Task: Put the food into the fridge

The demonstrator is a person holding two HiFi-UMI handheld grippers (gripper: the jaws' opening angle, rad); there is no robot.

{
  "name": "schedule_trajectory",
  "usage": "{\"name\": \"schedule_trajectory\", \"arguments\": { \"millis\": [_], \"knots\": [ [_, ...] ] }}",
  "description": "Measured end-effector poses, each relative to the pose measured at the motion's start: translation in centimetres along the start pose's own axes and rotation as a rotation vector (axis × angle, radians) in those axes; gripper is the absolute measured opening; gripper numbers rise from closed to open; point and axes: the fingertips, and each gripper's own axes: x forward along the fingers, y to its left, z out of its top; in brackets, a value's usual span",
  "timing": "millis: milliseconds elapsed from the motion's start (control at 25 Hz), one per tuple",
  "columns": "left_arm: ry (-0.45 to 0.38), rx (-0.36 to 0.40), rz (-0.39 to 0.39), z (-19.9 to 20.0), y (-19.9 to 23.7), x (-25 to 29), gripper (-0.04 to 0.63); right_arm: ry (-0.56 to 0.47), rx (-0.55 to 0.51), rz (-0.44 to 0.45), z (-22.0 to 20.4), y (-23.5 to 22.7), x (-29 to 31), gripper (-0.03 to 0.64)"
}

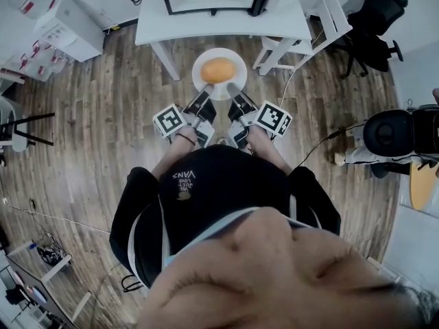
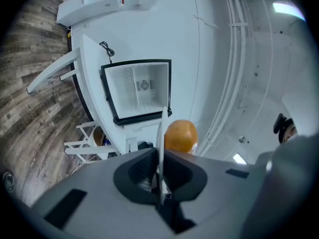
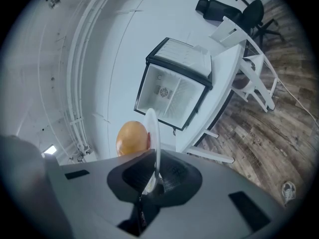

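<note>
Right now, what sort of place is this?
Probably an office or lab-type room, not a home kitchen: an open mini fridge sits on a white table, a black office chair stands beside it, and the wood-plank floor is otherwise sparsely furnished.

Top [image 1: 219, 184]: black, sleeves ending above the forearms, small white and yellow print.
Wrist band [image 1: 185, 139]: thin, dark.
Left gripper [image 1: 208, 89]: grey body, black jaw pads, black-and-white marker cube [image 1: 169, 120].
Right gripper [image 1: 233, 88]: same grey and black, matching marker cube [image 1: 274, 118].
</note>
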Motion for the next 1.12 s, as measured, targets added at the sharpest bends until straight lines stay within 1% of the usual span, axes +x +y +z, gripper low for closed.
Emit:
{"name": "schedule_trajectory", "arguments": {
  "millis": [120,320,560,800,960,1120],
  "knots": [
    [-0.017,-0.002,0.014,0.4,0.4,1.8,0.029,0.022,0.009,0.004,1.7,-0.6,0.7,0.029],
    [-0.048,0.000,0.024,0.7,0.8,3.4,0.029,0.051,0.016,0.016,3.3,-1.4,1.4,0.029],
    [-0.063,-0.004,0.026,0.9,1.5,5.2,0.029,0.082,0.006,0.022,5.0,-2.3,2.0,0.029],
    [-0.071,-0.004,0.030,1.3,2.3,6.3,0.029,0.090,0.009,0.024,6.0,-3.1,2.7,0.029],
    [-0.076,-0.017,0.036,2.2,2.9,7.0,0.029,0.089,0.014,0.019,6.6,-3.4,3.8,0.029],
    [-0.062,-0.016,0.032,3.4,3.2,8.0,0.029,0.077,0.016,0.012,7.4,-3.5,5.0,0.029]
  ]
}}
